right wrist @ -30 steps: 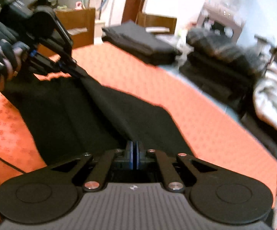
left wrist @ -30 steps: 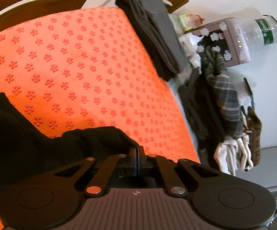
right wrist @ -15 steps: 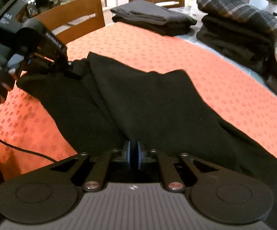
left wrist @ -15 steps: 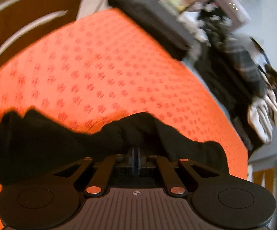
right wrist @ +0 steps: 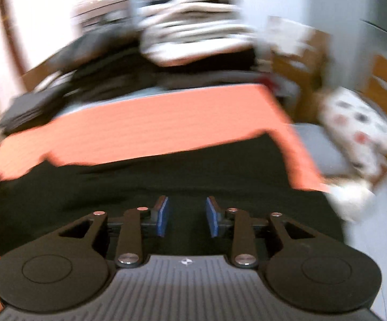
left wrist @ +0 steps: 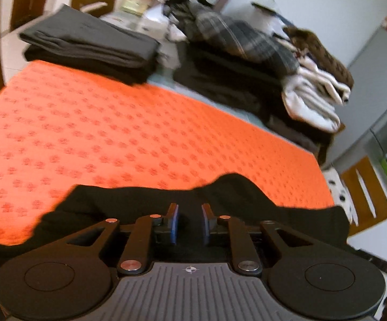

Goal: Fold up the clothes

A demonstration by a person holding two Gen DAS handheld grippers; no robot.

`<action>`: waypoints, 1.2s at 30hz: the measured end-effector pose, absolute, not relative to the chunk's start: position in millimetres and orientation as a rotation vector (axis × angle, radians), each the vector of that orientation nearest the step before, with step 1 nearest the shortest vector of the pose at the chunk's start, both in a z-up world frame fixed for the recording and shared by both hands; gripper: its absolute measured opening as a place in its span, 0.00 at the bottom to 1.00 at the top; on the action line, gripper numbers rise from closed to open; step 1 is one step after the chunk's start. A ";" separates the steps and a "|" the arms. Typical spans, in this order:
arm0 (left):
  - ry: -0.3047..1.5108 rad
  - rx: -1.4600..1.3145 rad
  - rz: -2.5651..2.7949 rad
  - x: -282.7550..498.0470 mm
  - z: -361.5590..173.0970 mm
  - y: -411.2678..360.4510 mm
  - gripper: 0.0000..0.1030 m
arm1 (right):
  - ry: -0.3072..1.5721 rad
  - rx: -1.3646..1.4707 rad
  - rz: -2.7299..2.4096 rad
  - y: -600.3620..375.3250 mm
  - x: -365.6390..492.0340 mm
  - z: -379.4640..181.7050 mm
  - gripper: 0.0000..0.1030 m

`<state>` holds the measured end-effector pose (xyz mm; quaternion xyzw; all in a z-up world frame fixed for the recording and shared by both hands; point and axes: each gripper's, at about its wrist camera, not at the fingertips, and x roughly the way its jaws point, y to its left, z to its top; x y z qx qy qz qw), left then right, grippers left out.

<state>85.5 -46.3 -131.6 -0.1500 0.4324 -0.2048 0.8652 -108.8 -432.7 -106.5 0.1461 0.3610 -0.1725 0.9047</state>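
Left wrist view: a neat stack of folded dark grey clothes sits at the far left of the surface under its orange flower-patterned mat, so some of the folding looks done; a heap of plaid, black and white garments to the right seems unsorted. The black cloth garment lies flat at the near edge. The left gripper hovers over it, spread, holding nothing. The right gripper, blurred, is likewise spread above the cloth.
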 end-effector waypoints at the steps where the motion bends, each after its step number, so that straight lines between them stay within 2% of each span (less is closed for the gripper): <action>1: 0.912 -0.308 -0.434 87.4 -135.0 -50.8 0.21 | 0.740 0.331 -0.400 -447.3 -116.9 -109.3 0.51; 3: 0.925 -0.300 -0.434 91.8 -142.1 -59.0 0.22 | 0.730 0.393 -0.478 -476.2 -133.1 -116.0 0.61; 4: 0.934 -0.296 -0.428 93.9 -145.8 -62.5 0.22 | 0.727 0.415 -0.497 -487.3 -138.3 -120.6 0.62; 6: 0.954 -0.294 -0.405 97.4 -153.1 -66.5 0.22 | 0.722 0.452 -0.524 -507.6 -147.0 -130.3 0.62; 11: 0.963 -0.308 -0.382 98.2 -156.2 -66.7 0.22 | 0.757 0.472 -0.392 -521.4 -140.3 -146.6 0.54; 12: 0.963 -0.313 -0.378 98.1 -156.6 -66.5 0.22 | 0.777 0.466 -0.378 -519.7 -135.9 -149.5 0.49; 14: 0.966 -0.329 -0.367 98.2 -157.1 -65.3 0.22 | 0.821 0.457 -0.354 -515.5 -128.3 -155.1 0.15; 15: 0.969 -0.341 -0.359 98.4 -157.2 -64.2 0.22 | 0.834 0.449 -0.351 -513.6 -125.9 -157.0 0.03; 20: 0.966 -0.356 -0.324 96.7 -155.0 -64.3 0.21 | 0.742 0.415 -0.409 -514.6 -135.0 -133.1 0.03; 24: 0.965 -0.356 -0.307 96.6 -155.7 -67.4 0.21 | 0.785 0.355 -0.441 -520.9 -133.0 -139.3 0.02; 27: 0.957 -0.373 -0.311 95.7 -151.4 -65.2 0.25 | 0.828 0.330 -0.448 -523.0 -130.6 -149.2 0.04; 29: 0.936 -0.389 -0.326 93.7 -144.6 -64.8 0.32 | 0.782 0.341 -0.485 -527.4 -137.7 -143.6 0.18; 30: 0.925 -0.391 -0.344 92.9 -140.8 -67.0 0.33 | 0.760 0.358 -0.500 -532.0 -141.2 -140.9 0.39; 31: 0.915 -0.389 -0.366 92.5 -137.5 -70.3 0.33 | 0.744 0.378 -0.507 -537.1 -144.3 -140.3 0.51; 36: 0.893 -0.292 -0.525 95.8 -131.0 -107.6 0.34 | 0.756 0.494 -0.431 -563.0 -145.4 -154.2 0.56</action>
